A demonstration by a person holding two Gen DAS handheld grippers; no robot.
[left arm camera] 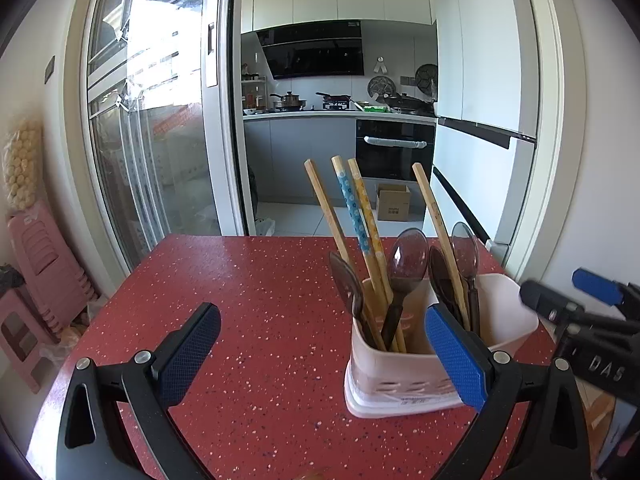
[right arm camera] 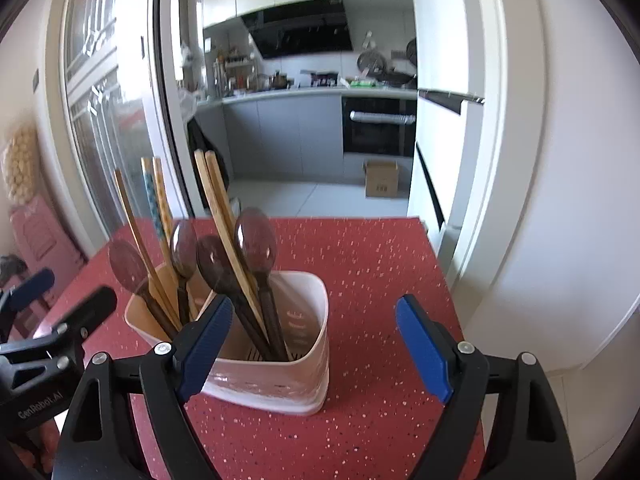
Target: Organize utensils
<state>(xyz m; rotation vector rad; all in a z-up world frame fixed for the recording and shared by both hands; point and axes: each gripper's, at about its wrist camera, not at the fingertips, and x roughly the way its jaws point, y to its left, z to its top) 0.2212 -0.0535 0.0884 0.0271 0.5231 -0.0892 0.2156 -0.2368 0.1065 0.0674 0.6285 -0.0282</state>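
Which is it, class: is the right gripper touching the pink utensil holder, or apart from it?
Cannot tell. In the right wrist view the right gripper is open, and one finger overlaps the pink utensil holder with no visible gap or clear contact.

We saw a pale pink plastic holder [left arm camera: 400, 384], smooth with a soft sheen, on a red speckled tabletop [left arm camera: 256, 304] that looked matt. The chopsticks [left arm camera: 324, 208] looked like bare wood, two with printed patterns. The spoons [right arm camera: 256, 240] were glossy, translucent brown plastic. Our grippers' blue pads [left arm camera: 456, 352] were finely textured.

Pink holder [left arm camera: 400, 376] upright on table, chopsticks [left arm camera: 362, 232] & spoons [left arm camera: 408, 256] inside
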